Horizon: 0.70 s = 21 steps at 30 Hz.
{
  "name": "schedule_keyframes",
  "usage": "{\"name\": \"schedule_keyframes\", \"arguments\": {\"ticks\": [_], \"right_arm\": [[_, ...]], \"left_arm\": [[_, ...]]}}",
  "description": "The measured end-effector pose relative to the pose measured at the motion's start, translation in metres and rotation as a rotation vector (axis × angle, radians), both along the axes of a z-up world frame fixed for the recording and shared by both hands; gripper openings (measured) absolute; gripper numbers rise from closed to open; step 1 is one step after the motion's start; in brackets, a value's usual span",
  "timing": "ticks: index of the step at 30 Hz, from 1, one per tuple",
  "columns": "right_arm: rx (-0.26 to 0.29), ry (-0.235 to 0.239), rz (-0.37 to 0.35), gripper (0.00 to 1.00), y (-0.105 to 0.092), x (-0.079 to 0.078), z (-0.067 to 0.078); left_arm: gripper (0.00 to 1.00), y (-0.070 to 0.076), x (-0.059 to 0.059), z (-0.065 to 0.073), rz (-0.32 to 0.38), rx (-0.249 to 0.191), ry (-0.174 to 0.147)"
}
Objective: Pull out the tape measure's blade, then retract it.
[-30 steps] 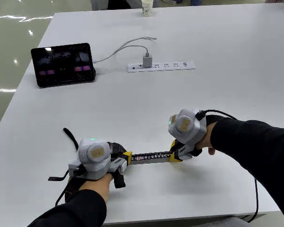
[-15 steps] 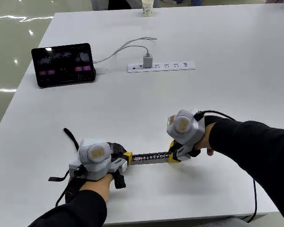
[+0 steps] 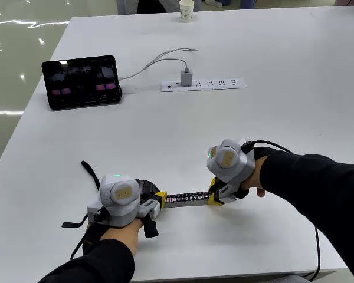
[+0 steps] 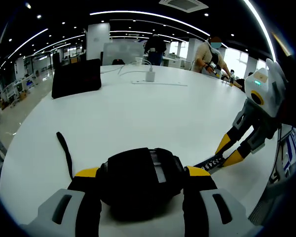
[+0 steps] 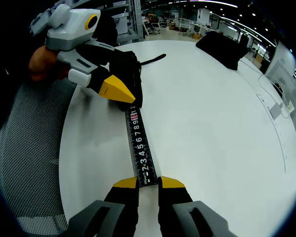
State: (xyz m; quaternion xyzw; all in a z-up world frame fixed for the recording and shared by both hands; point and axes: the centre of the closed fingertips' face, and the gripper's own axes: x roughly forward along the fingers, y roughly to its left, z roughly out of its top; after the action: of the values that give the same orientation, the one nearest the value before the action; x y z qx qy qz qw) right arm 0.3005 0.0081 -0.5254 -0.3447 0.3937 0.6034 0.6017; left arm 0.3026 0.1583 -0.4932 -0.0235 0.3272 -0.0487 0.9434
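Closer now, right gripper [image 5: 148, 183] pinches blade [image 5: 139, 143], left gripper [image 4: 143, 172] clamps case [image 4: 138, 185] on white table [image 3: 224, 130].

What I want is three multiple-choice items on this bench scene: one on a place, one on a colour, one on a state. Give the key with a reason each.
1. Where on the table does the tablet stand?
A. Far left part
B. Near edge
C. Right corner

2. What colour is the tape measure's case?
A. Red
B. Black
C. White

3. How is the blade?
A. Wholly wound in
B. Drawn out, its end held by the right gripper
C. Lying loose

Key:
1 A, the head view shows it at the far left.
2 B, a black case sits between the jaws of the left gripper.
3 B, numbered blade runs from case to jaws.
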Motion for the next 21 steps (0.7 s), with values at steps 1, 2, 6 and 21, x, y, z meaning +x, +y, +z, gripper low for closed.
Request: {"name": "schedule_keyframes", "arguments": {"ticks": [1,2,6,21], "right_arm": [[0.002,-0.001,0.001,0.11,0.0008,-0.0003,0.0004],[0.003,-0.001,0.002,0.11,0.0012,-0.0006,0.0006],[0.005,0.002,0.001,0.11,0.0026,-0.0005,0.0009],[-0.002,0.009,0.005,0.11,0.0062,-0.0032,0.0017]], "left_arm": [[0.62,0.0,-0.0001,0.0,0.0,0.0,0.0],[0.62,0.0,-0.0002,0.0,0.0,0.0,-0.001],[0.62,-0.0001,-0.0002,0.0002,-0.002,0.0,0.0],[0.62,-0.0007,-0.0002,0.0001,-0.008,0.0,-0.002]]}}
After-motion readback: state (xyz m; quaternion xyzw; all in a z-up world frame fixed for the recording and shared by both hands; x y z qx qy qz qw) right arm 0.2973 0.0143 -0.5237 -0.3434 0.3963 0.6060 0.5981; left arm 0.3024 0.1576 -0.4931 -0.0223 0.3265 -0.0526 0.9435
